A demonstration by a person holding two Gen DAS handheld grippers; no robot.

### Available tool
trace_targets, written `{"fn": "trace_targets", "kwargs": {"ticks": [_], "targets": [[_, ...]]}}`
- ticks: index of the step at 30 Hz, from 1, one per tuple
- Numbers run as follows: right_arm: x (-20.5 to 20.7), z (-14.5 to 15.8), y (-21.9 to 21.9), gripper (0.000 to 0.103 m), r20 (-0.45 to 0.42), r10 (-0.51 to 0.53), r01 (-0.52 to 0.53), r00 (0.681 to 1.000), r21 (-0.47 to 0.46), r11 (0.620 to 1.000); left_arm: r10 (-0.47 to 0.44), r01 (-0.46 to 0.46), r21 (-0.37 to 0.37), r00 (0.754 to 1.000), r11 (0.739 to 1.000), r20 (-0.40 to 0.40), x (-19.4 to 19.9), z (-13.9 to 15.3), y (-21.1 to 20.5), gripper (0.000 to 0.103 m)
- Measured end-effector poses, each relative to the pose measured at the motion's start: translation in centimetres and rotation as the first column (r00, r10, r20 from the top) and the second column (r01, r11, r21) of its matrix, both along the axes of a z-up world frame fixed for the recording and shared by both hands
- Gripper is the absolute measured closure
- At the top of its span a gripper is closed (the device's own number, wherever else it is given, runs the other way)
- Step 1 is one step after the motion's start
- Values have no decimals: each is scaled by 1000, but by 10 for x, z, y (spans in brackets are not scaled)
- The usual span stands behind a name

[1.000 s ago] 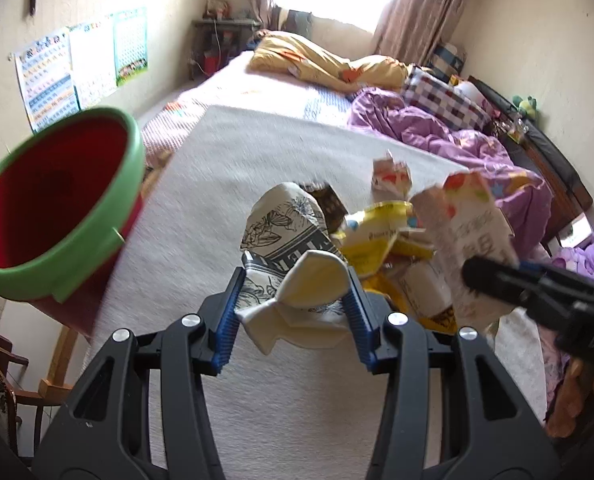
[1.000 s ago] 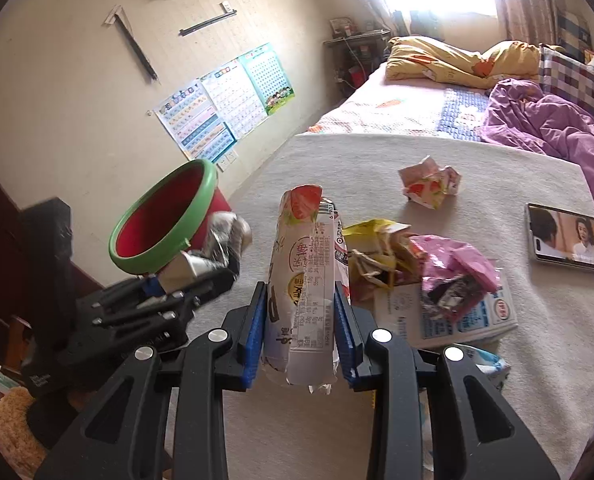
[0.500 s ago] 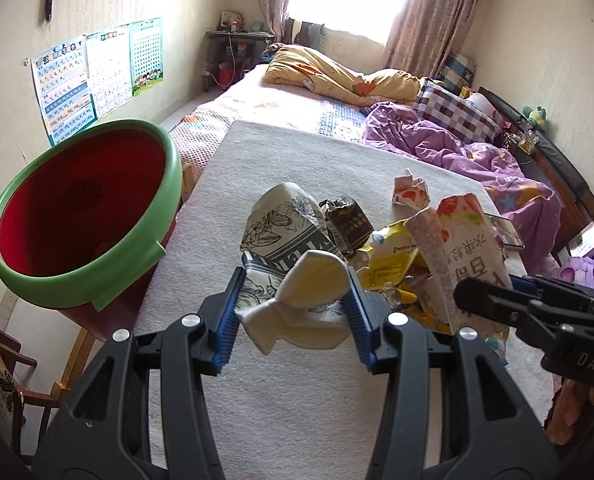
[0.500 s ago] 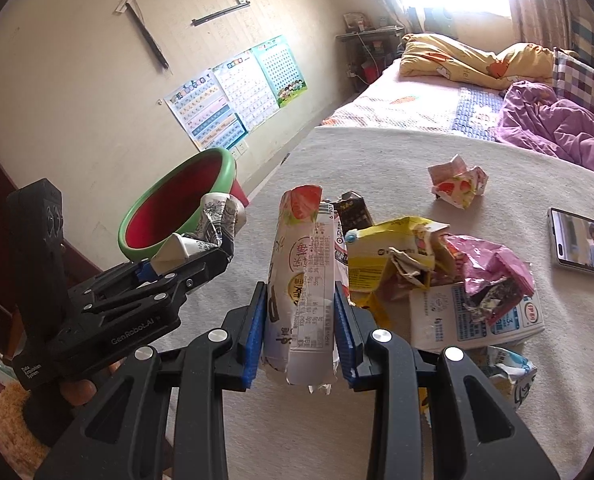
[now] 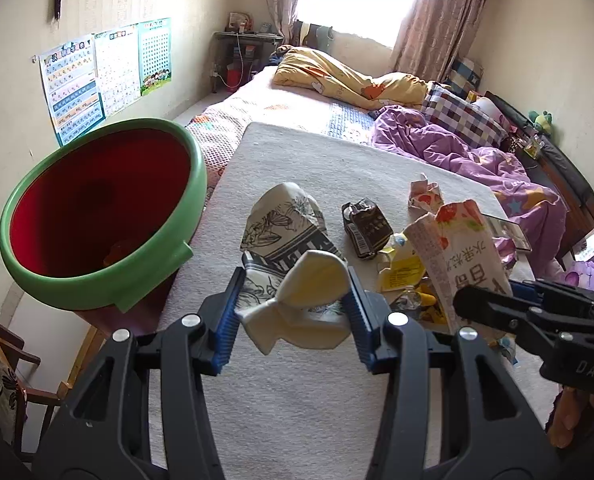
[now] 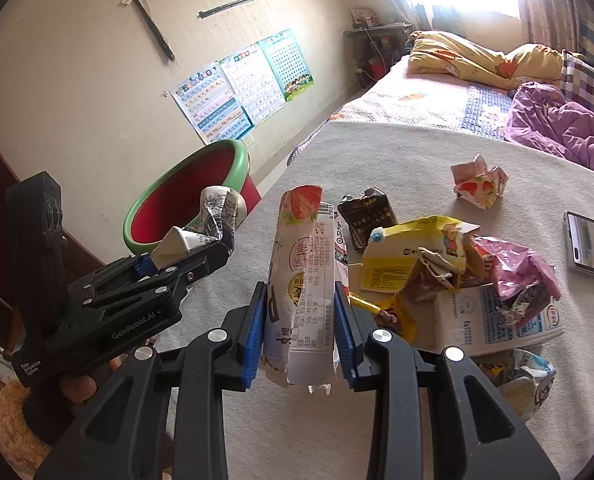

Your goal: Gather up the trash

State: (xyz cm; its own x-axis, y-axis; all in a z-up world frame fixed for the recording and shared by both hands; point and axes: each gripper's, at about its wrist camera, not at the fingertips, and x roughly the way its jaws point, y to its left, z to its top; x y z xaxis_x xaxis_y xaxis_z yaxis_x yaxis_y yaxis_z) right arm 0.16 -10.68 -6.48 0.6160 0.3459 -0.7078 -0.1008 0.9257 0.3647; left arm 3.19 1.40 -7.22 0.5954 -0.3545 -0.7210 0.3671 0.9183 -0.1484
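Bedroom scene: beige carpeted worktop (image 5: 297, 400) runs toward a bed with purple and yellow quilts under a bright window.

Our left gripper (image 5: 293, 312) has its jaws pinching a crumpled white-and-black patterned paper carton (image 5: 297, 280), long axis running away from the camera. Our right gripper (image 6: 299, 324) has its jaws pinching a flattened white strawberry-print milk carton (image 6: 303, 280), standing roughly upright between the pads.

Drop target: green-rimmed red plastic bin (image 5: 97, 216), middle left in the left view, left of centre in the right view (image 6: 185, 204). It sits off the worktop's left edge, mouth tilted toward us.

Key relation: bin lies left and slightly ahead of both loads. Left gripper is clearly nearer; in the right view its carton already overlaps the bin's rim. We'd judge the left goes first; the right has to cross further left.

More trash lies on the worktop at right: yellow torn carton (image 6: 409, 260), pink wrapper (image 6: 517, 272), dark small carton (image 6: 369, 216), crumpled strawberry paper (image 6: 479, 180). Phone (image 6: 593, 248) at far right isn't trash.
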Motion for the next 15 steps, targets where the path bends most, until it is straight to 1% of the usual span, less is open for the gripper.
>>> {"fn": "trace_targets", "kwargs": {"ticks": [15], "targets": [[13,-6,28,72,-15,28,-28,999,-11,1000,12,-12,-8,1000,1000,7,1,3,19,57]]}}
